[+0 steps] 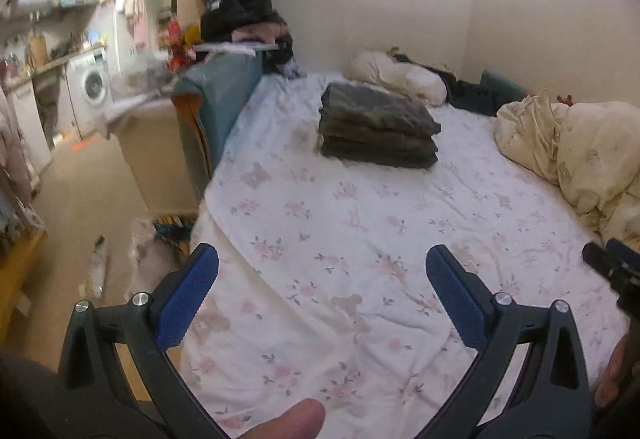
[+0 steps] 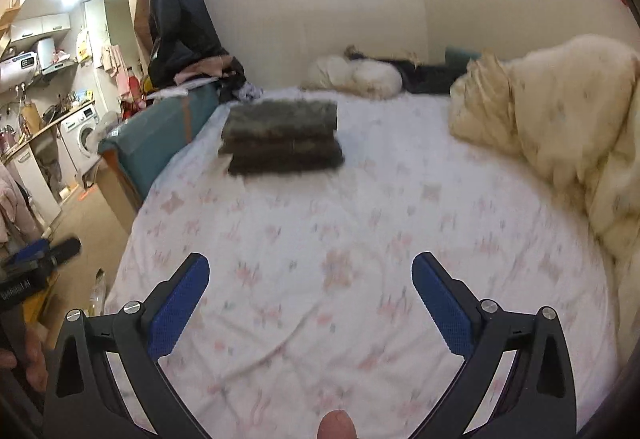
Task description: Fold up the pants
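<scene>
Dark grey-green pants point(image 1: 378, 127) lie folded into a thick rectangular stack on the flowered bed sheet point(image 1: 360, 239), toward the bed's far left side. The right wrist view shows the same stack of pants point(image 2: 282, 137), blurred. My left gripper point(image 1: 322, 259) stands open over the near part of the sheet, well short of the pants, nothing between its blue pads point(image 1: 188, 299). My right gripper point(image 2: 310, 267) is open too and empty, likewise far in front of the stack. The right gripper's tip point(image 1: 612, 263) shows at the right edge of the left wrist view.
A rumpled cream duvet point(image 2: 560, 127) fills the bed's right side. A white pillow point(image 1: 400, 77) and dark clothes lie at the head by the wall. A teal headboard-like panel point(image 1: 216, 107) borders the left edge. Beyond it are floor clutter point(image 1: 160, 239) and a washing machine point(image 1: 94, 87).
</scene>
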